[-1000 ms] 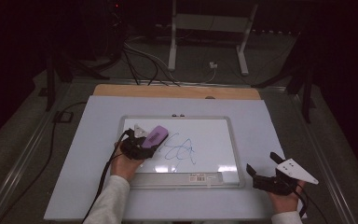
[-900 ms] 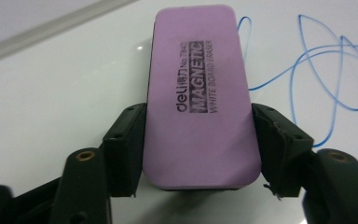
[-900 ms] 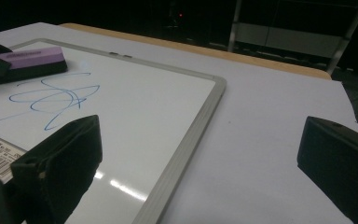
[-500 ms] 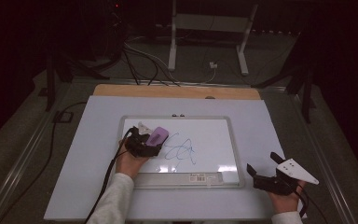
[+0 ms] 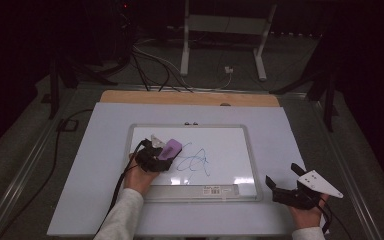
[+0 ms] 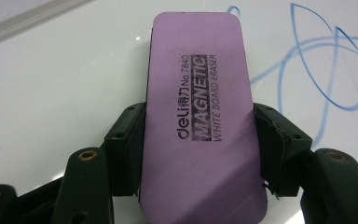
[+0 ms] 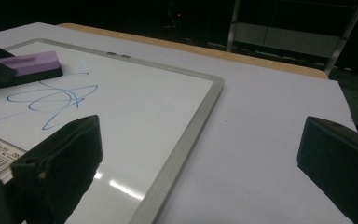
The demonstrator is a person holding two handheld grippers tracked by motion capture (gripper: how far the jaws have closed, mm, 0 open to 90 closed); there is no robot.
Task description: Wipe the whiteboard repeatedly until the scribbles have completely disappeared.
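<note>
Purple eraser [image 6: 200, 116] now nearer blue scribble [image 5: 196, 162], left tool [image 5: 156, 157] clamping.

High view looks down on the whiteboard [image 5: 230, 150]; both gripper views share it close up.

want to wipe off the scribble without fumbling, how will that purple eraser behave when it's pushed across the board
The purple eraser is a flat block lying low on the whiteboard, so it should slide, not tip or roll. Its label reads magnetic, so it may cling slightly. The left tool clamps its long sides, and the block keeps its shape, so it is probably fairly stiff.
</note>
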